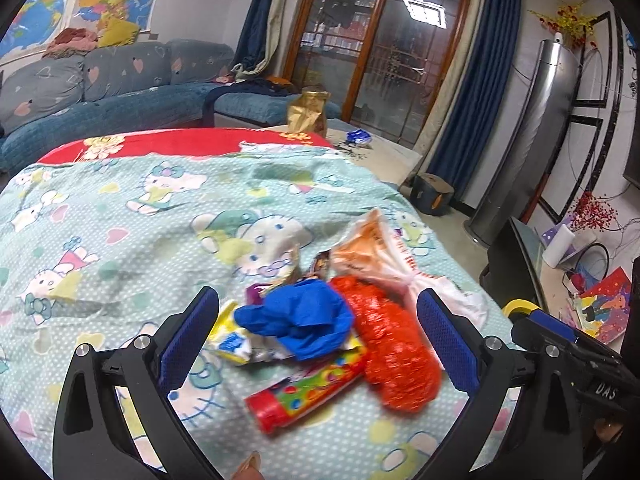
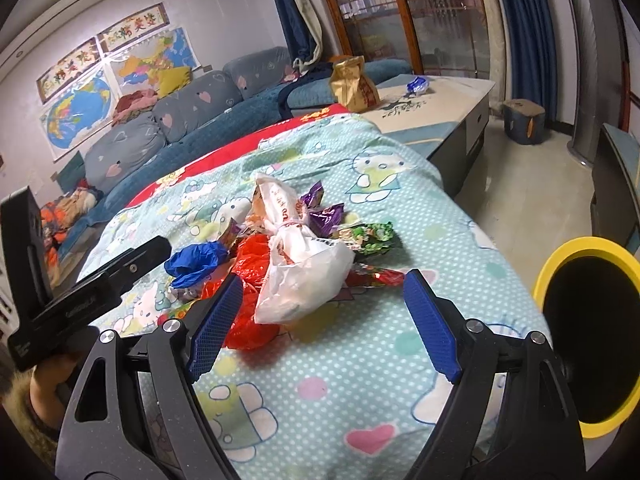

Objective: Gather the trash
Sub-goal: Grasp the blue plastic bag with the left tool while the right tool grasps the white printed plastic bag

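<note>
Both your tools are spread wide and carry nothing: the left tool [image 1: 318, 316] hangs over the near edge of the trash pile, the right tool [image 2: 324, 292] just short of the white bag [image 2: 298, 280]. Judging by that, collecting has barely begun; every piece seen lies on the sheet [image 2: 360, 380], and whether the bin [image 2: 588, 336] at your right holds anything cannot be told, its inside being dark.

Nearest the left tool lie the tube [image 1: 308, 390], the blue glove [image 1: 300, 322] and the red bag [image 1: 394, 350], touching and partly overlapping. Behind them sit the white bag and, further back, the purple wrappers [image 2: 324, 212] and the green wrapper [image 2: 368, 236].

The overlap is the likely snag: lifting one piece may drag its neighbour. The bin's yellow rim stands close beside the right tool, a short carry. Well beyond, on the tabletop [image 2: 452, 92], stand a gold bag [image 2: 352, 84] and a blue wrapper [image 2: 418, 84]; these may also want collecting.
</note>
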Demonstrator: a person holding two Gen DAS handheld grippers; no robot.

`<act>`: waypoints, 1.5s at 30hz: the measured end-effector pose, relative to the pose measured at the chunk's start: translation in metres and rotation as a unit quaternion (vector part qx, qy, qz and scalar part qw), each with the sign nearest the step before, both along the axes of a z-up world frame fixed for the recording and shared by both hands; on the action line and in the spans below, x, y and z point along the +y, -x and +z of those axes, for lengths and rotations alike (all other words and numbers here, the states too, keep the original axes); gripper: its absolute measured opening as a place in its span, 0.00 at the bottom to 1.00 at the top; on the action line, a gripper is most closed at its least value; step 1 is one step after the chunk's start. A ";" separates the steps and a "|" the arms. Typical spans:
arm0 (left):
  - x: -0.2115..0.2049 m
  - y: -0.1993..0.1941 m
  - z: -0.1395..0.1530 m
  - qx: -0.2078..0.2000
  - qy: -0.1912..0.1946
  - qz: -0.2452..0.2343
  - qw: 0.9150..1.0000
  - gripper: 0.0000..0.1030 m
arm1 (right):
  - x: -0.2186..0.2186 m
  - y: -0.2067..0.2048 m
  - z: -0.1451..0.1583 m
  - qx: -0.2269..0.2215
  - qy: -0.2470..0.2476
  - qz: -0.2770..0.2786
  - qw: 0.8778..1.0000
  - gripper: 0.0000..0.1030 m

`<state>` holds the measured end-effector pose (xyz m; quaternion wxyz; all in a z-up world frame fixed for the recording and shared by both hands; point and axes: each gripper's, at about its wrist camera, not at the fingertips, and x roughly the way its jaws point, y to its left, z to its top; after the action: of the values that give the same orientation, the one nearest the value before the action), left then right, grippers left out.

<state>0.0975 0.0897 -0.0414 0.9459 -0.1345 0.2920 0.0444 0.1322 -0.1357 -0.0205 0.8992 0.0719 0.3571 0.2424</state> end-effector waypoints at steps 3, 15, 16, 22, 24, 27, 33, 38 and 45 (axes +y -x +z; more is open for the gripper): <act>0.008 0.001 -0.004 0.008 0.006 0.005 1.000 0.93 | 0.006 -0.006 -0.004 0.009 0.000 0.003 1.000 0.72; 0.009 -0.017 -0.017 0.045 0.015 -0.022 0.999 0.68 | 0.019 -0.020 -0.016 0.036 0.009 0.007 0.999 0.72; 0.007 -0.019 -0.018 0.049 0.011 -0.023 0.998 0.65 | 0.021 -0.021 -0.017 0.040 0.007 0.009 0.999 0.72; -0.002 -0.025 -0.023 0.069 -0.013 -0.031 0.997 0.34 | 0.024 -0.025 -0.023 0.056 -0.006 0.018 0.998 0.45; -0.003 -0.026 -0.025 0.074 -0.007 -0.035 0.997 0.27 | 0.024 -0.026 -0.025 0.061 -0.007 0.018 0.998 0.37; -0.003 -0.024 -0.025 0.075 -0.006 -0.035 0.997 0.18 | 0.021 -0.023 -0.026 0.058 -0.011 0.010 0.998 0.30; -0.004 -0.018 -0.014 0.055 -0.001 -0.036 0.998 0.10 | 0.019 -0.017 -0.021 0.040 -0.017 0.005 0.999 0.18; -0.006 -0.011 0.009 0.017 0.004 -0.041 0.999 0.09 | 0.010 -0.011 -0.009 0.009 -0.028 -0.008 1.000 0.12; -0.015 -0.002 0.036 -0.017 0.008 -0.055 0.998 0.08 | -0.004 -0.005 0.008 -0.022 -0.041 -0.024 0.999 0.09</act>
<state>0.0992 0.0743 -0.0057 0.9505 -0.1261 0.2836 -0.0120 0.1373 -0.1394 -0.0127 0.9088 0.1114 0.3250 0.2367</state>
